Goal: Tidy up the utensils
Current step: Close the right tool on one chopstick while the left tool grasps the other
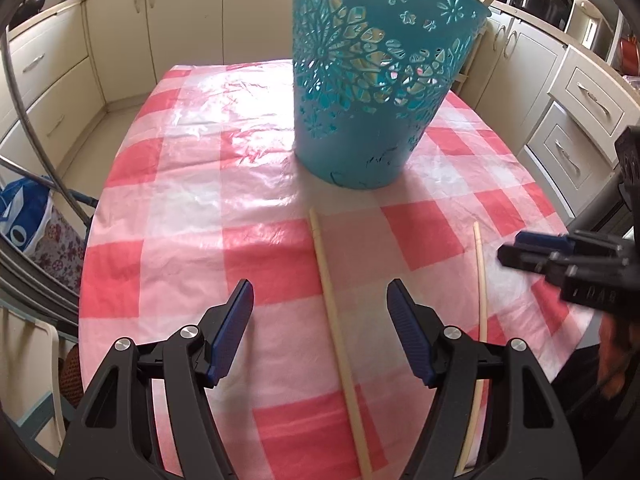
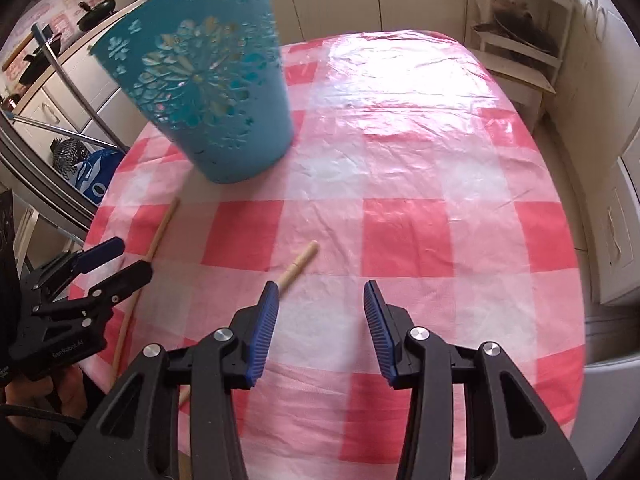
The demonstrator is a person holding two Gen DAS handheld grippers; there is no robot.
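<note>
A tall teal basket [image 1: 372, 76] with cut-out flower patterns stands on the red-and-white checked table; it also shows in the right wrist view [image 2: 216, 92]. Two long wooden utensil handles lie on the cloth in front of it: one [image 1: 336, 320] between my left fingers' line, a thinner one [image 1: 482, 292] to its right. In the right wrist view they show as a left stick [image 2: 156, 240] and a nearer stick [image 2: 300, 262]. My left gripper [image 1: 320, 296] is open above the cloth. My right gripper [image 2: 320, 300] is open, empty, and also shows in the left wrist view [image 1: 520, 250].
The checked tablecloth [image 2: 400, 160] covers an oval table with edges near on both sides. Cream kitchen cabinets [image 1: 60, 80] surround it. A blue-and-white bag [image 1: 24, 216] hangs at the left. A small shelf unit [image 2: 516, 40] stands beyond the far right corner.
</note>
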